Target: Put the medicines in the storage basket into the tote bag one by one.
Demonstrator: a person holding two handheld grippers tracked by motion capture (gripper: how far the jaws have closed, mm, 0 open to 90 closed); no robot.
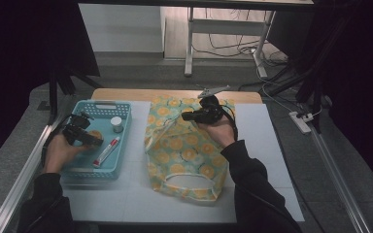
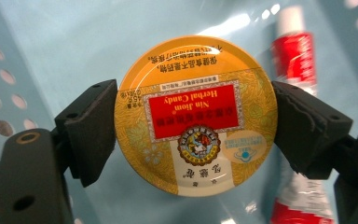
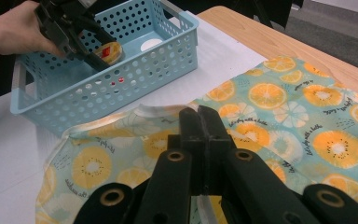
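A round yellow tin (image 2: 196, 114) labelled Herbal Candy sits between the two pads of my left gripper (image 2: 195, 126), which is shut on its sides. In the high view that gripper (image 1: 95, 141) holds the tin (image 1: 95, 134) low inside a light blue basket (image 1: 121, 109) at the table's left. A cloth bag (image 1: 184, 155) printed with orange slices lies in the middle. My right gripper (image 1: 185, 116) is shut on the bag's upper rim and lifts it slightly. In the right gripper view its jaws (image 3: 199, 114) stand pressed together over the bag (image 3: 307, 116).
The basket also holds a red and white tube (image 1: 107, 151) and a small white-lidded jar (image 1: 116, 124). A white mat (image 1: 267, 145) covers the wooden table (image 1: 126, 93). A power strip (image 1: 301, 121) lies on the floor at the right.
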